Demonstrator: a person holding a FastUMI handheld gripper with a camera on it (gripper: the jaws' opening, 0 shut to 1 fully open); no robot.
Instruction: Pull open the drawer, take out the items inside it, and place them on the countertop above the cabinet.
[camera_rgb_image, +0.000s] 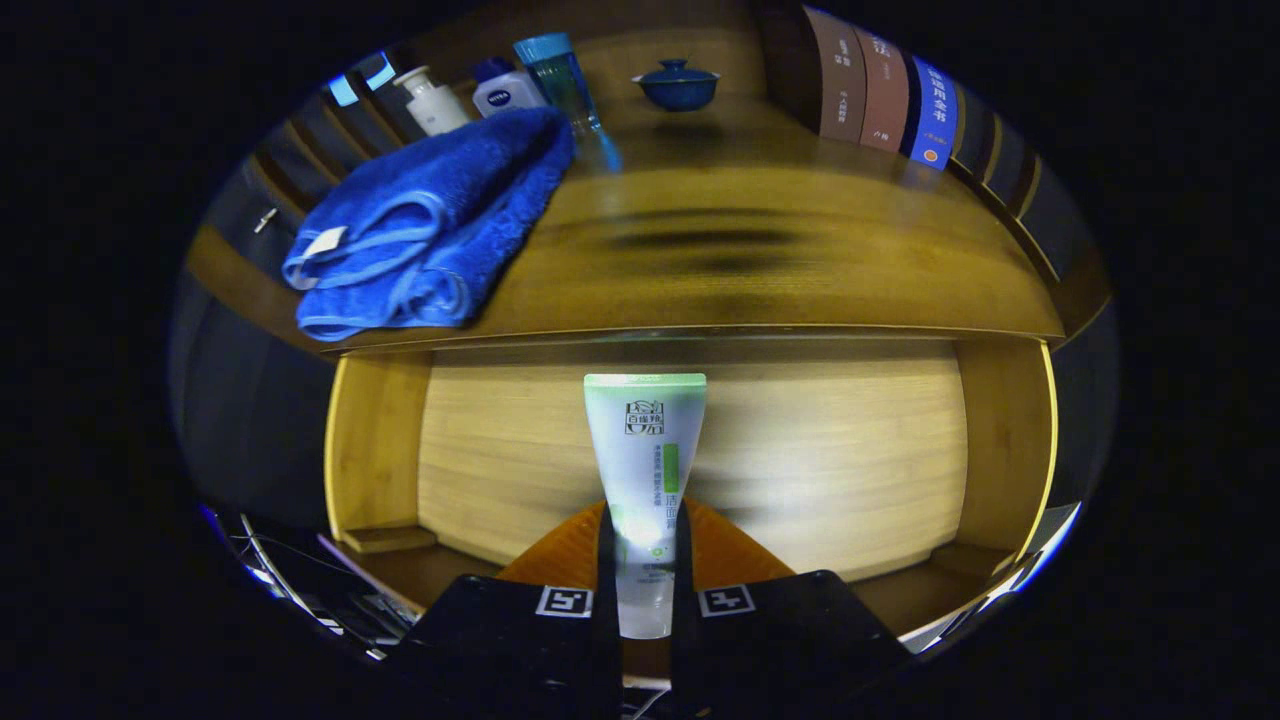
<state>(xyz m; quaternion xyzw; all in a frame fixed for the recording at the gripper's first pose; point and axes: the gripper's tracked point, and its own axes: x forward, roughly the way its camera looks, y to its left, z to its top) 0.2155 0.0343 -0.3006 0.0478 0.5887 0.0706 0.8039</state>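
A white tube with a green end (645, 470) stands upright between my fingers, and my gripper (645, 560) is shut on its lower part. It hangs above the open wooden drawer (690, 470), whose pale bottom shows behind the tube. The wooden countertop (760, 260) lies just beyond and above the drawer. A folded blue towel (430, 230) rests on the countertop's left part, up to its front edge.
At the back of the countertop stand a white pump bottle (432, 100), a small white bottle with a blue cap (505, 90), a clear blue bottle (562, 85) and a blue lidded bowl (678, 85). Books (885, 95) line the right side.
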